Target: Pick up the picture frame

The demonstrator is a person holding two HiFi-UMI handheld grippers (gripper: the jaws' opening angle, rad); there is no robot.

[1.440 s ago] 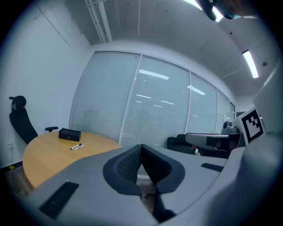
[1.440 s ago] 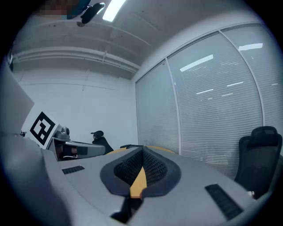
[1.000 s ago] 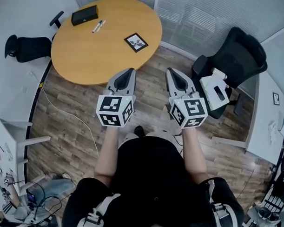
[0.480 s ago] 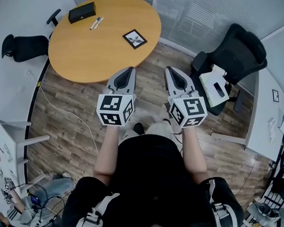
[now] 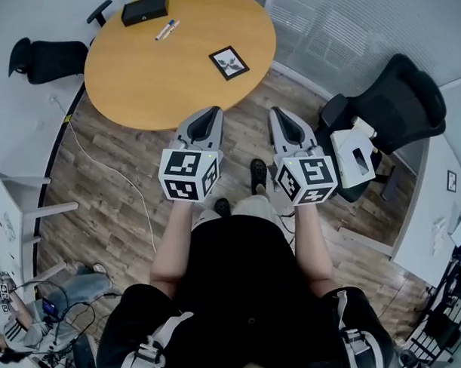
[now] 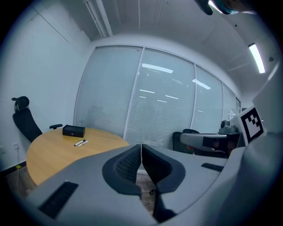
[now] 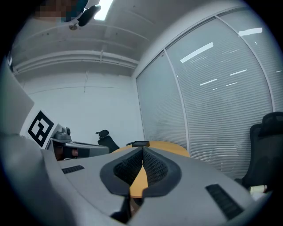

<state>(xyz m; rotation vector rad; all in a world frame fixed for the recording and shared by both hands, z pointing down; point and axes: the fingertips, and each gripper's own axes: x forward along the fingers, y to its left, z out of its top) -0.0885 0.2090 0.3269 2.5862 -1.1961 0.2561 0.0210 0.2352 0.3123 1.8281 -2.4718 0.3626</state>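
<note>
**While both grippers hang short of the bench, the frame lies untouched**

Only the head view gives me the picture frame (image 5: 228,63). It lies flat on the round wooden bench (image 5: 151,84), near the right edge, well apart from the black box (image 5: 144,8) and marker pens (image 5: 167,29) at the far side. Left gripper (image 5: 212,112) and right gripper (image 5: 278,112) point toward the bench side by side, over the wood floor (image 5: 110,184).

Left gripper view: jaws clenched, empty. Box and pens show here, the frame does not.

Right gripper view: jaws have just been easing apart, but the tips look together with nothing between them. Bench edge shows beyond.
</note>
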